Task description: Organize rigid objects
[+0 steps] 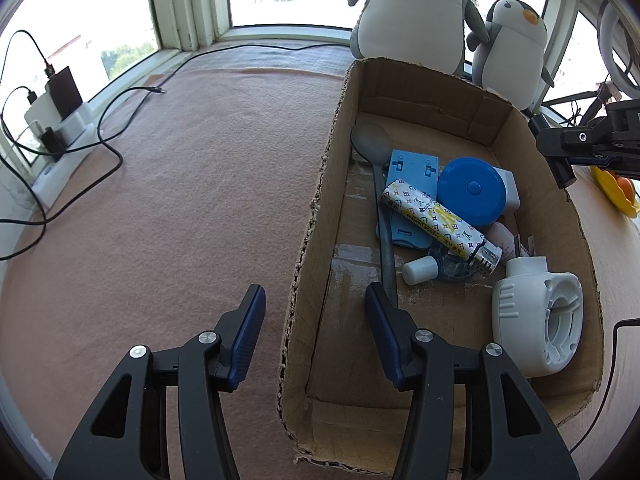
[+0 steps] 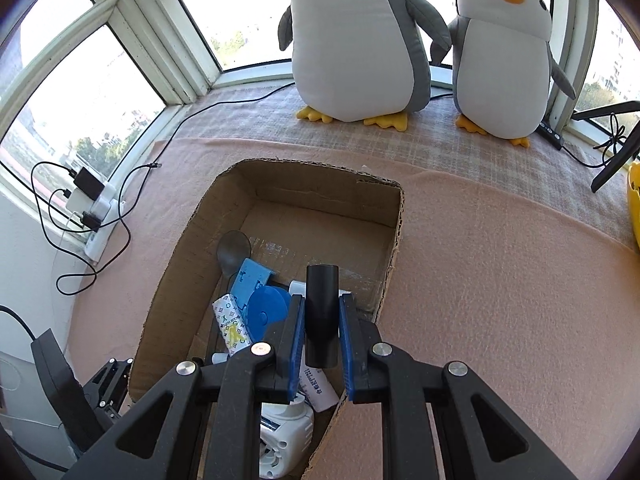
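An open cardboard box (image 1: 496,120) lies on the pink cloth. It holds a grey spoon (image 1: 372,144), a light blue plastic piece (image 1: 414,168), a round blue case (image 1: 472,190), a patterned lighter (image 1: 436,220) and a white plug-in device (image 1: 536,320). My left gripper (image 1: 316,320) is open and straddles the box's left wall, one finger outside and one inside, pads clear of the cardboard. My right gripper (image 2: 322,300) is shut on a black cylinder (image 2: 321,316) and hangs over the box (image 2: 320,196), near its right wall.
Two plush penguins (image 2: 352,40) stand at the window behind the box. A white power strip with chargers (image 1: 60,120) and loose black cables (image 1: 112,148) lie at the left. A yellow object (image 1: 616,192) sits at the right edge.
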